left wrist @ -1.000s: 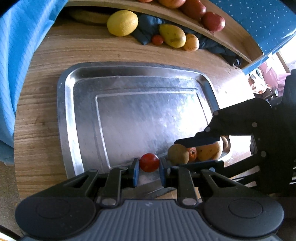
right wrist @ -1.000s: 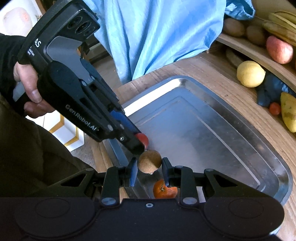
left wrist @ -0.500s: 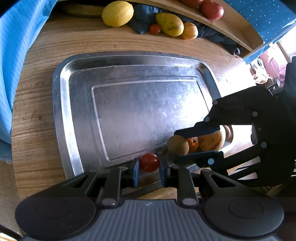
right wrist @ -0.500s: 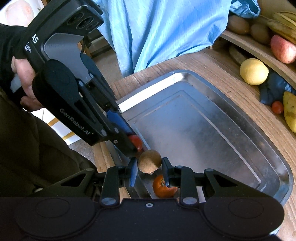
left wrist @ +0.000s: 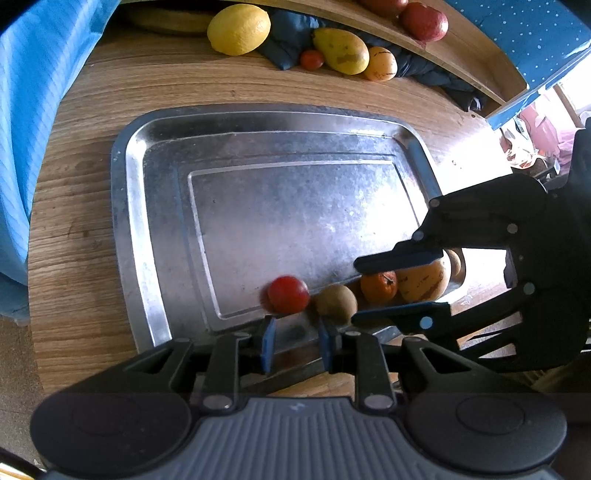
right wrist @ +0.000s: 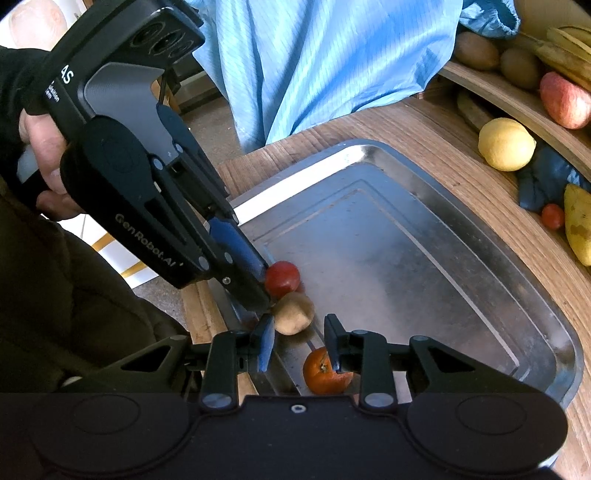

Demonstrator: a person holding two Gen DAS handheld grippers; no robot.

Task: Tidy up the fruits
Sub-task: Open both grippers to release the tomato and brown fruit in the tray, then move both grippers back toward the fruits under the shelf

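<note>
A metal tray (left wrist: 147, 206) lies on the wooden table. A red tomato (left wrist: 288, 294) and a brown kiwi (left wrist: 337, 301) rest side by side at the tray's near edge, with an orange tangerine (left wrist: 378, 288) and a yellow-orange fruit (left wrist: 424, 282) beyond. My left gripper (left wrist: 295, 345) is open and empty just behind the tomato. My right gripper (right wrist: 299, 345) is open and empty above the kiwi (right wrist: 293, 313) and tangerine (right wrist: 325, 373); the tomato (right wrist: 282, 277) lies by the left gripper's fingertips (right wrist: 255, 291).
At the back of the table lie a lemon (left wrist: 238, 27), a small tomato (left wrist: 312, 59), a mango (left wrist: 341, 55) and an orange fruit (left wrist: 380, 63) on a dark cloth. A wooden shelf (right wrist: 517, 99) holds apples, kiwis and bananas. Blue cloth (right wrist: 314, 66) hangs at the left.
Both grippers have opened. The left let go of the tomato and the right let go of the kiwi; both fruits now rest on the tray.
</note>
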